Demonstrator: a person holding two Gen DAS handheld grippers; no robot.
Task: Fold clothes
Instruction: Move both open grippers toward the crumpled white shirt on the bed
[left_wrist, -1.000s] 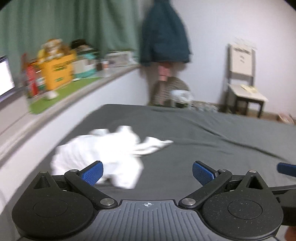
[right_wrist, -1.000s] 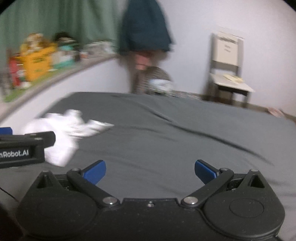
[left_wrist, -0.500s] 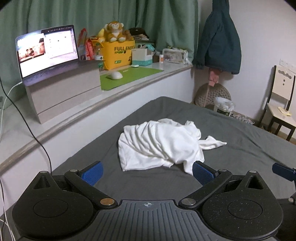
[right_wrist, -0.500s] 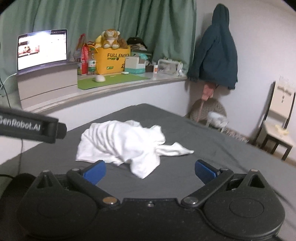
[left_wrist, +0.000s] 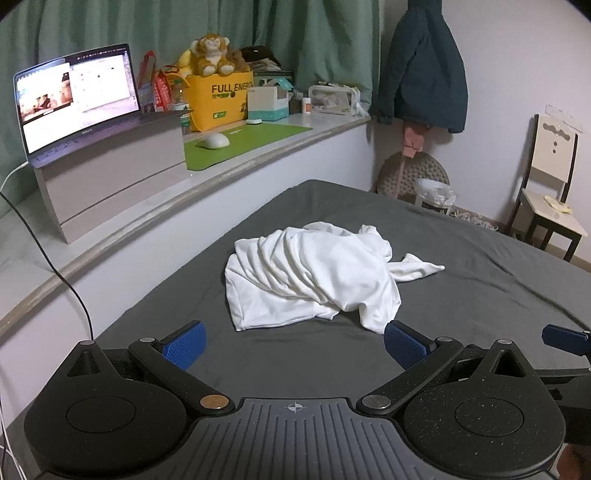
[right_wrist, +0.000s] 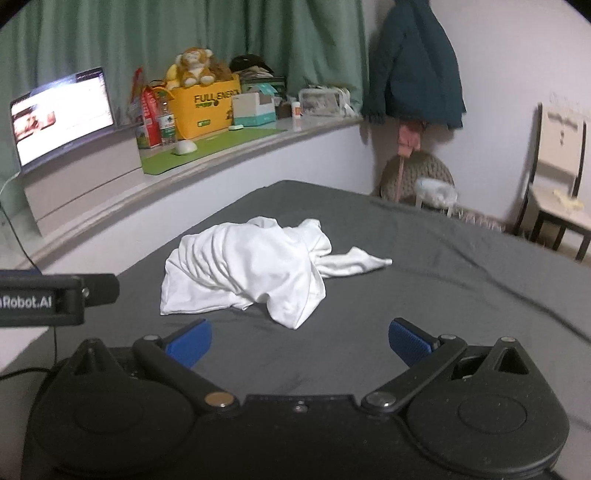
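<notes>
1. The left claw (left_wrist: 293, 345) stands released, its two blue ribbed pads spread wide on black matte linkage arms, with nothing between them; it hangs above the near part of the bed.
2. The right claw (right_wrist: 299, 341) is likewise released and empty, its blue pads wide apart, and it sits level beside the left one, both pointing toward the same heap of cloth.
3. In the right wrist view the black body of the left claw shows at the left edge, printed with white lettering.
4. The white garment (left_wrist: 314, 275) lies crumpled in the middle of the bed, just beyond both claws and touching neither. It is soft, thin cloth drawn into long diagonal folds, with one narrow part trailing out to the right.
5. The bed (left_wrist: 480, 295) is covered by a dark grey sheet, smooth but for a few shallow creases. Bare sheet lies on all sides of the garment, most of it to the right.
6. The bed's left edge runs close along a white wall under a pale ledge (left_wrist: 258, 155), which carries an open laptop (left_wrist: 74, 96), a green mat and a yellow box.
7. Beyond the far edge, a dark teal jacket (left_wrist: 421, 70) hangs on the wall and a chair (left_wrist: 550, 192) stands at the right.
</notes>
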